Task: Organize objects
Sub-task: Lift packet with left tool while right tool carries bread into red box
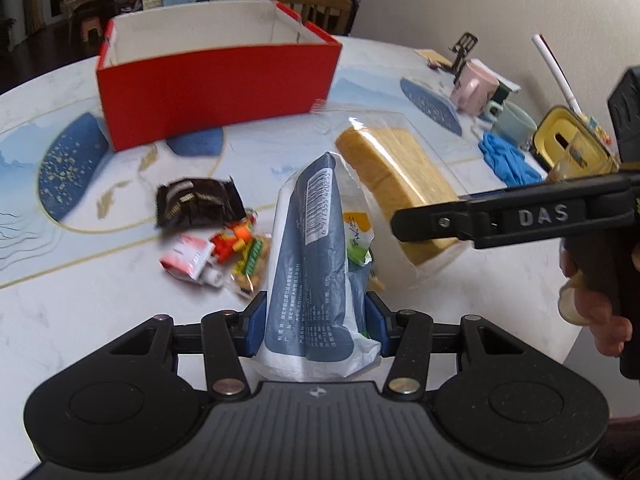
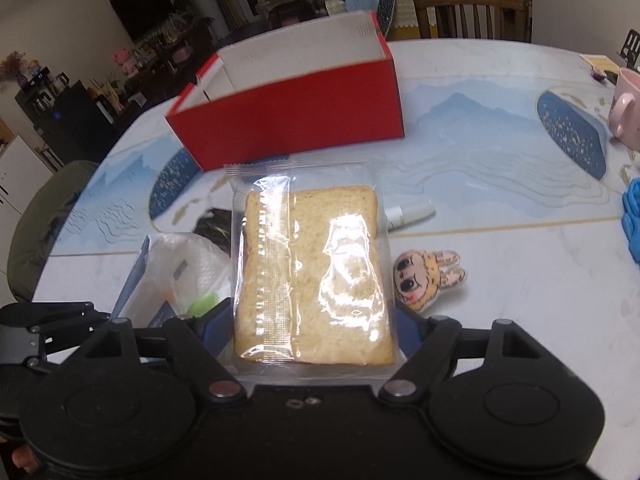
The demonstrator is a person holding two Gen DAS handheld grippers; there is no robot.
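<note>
My left gripper (image 1: 316, 326) is shut on a blue-and-white tissue pack (image 1: 316, 248) and holds it upright above the table. My right gripper (image 2: 314, 328) is shut on a clear-wrapped slice of bread (image 2: 312, 276); the bread also shows in the left wrist view (image 1: 396, 172), with the right gripper's arm across it. The open red box (image 1: 216, 80) stands at the far side of the table, also in the right wrist view (image 2: 296, 116). Small snack packets (image 1: 224, 252) and a dark wrapper (image 1: 196, 204) lie on the table to the left.
A plush bunny charm (image 2: 428, 276) and a white tube (image 2: 412, 214) lie right of the bread. A pink mug (image 1: 474, 84), a green mug (image 1: 514, 120), a blue cloth (image 1: 508, 158) and a yellow container (image 1: 572, 144) stand at the right. A wooden chair (image 2: 468, 12) is behind the table.
</note>
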